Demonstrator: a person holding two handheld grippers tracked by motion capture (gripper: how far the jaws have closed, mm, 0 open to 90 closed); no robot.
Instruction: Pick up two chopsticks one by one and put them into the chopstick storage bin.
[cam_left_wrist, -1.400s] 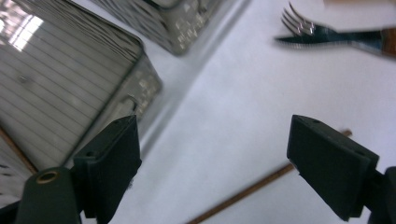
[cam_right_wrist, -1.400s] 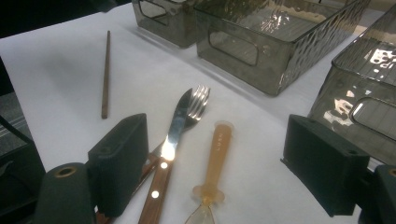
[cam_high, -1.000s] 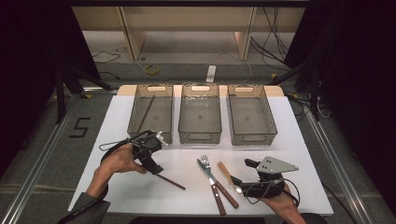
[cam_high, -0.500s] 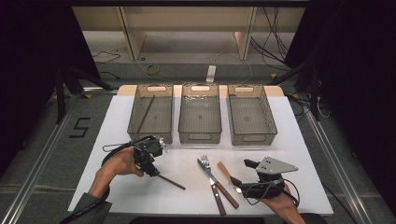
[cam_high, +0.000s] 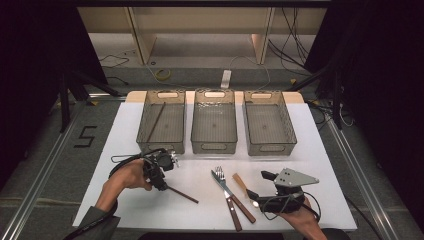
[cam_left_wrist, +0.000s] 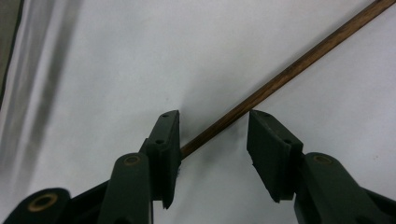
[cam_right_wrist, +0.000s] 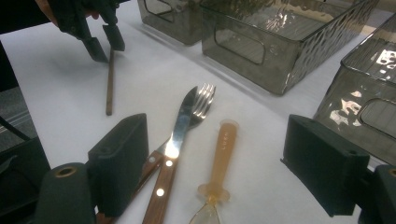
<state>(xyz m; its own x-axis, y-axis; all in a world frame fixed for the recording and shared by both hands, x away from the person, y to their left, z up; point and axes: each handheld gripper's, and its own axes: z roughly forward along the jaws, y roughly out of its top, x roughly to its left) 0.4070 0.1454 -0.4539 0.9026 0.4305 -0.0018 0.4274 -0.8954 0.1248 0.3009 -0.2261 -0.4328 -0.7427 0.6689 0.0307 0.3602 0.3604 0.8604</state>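
Left gripper view: the left claw stands with its jaws apart, straddling a brown wooden chopstick that lies flat on the white surface. The stick's near end sits just beside the left-hand jaw; the other jaw is not touching it. Judged step: pre-grasp on the chopstick, closure not yet made.

Next move, as judged: close the jaws squarely across the thin shaft, lift, then carry it to a bin. The stick is slim and round, so it could roll or pivot if gripped off-centre.

High view: the right claw rests low at the near right edge of the surface, jaws apart and holding nothing. Just beside it lie a fork, a knife and an amber-handled utensil, close together, the fork and knife crossing.

Containers:
- Left bin: holds one chopstick, lying along its length.
- Middle bin: no contents visible.
- Right bin: no contents visible.

The matching stick suggests the left bin as the destination.
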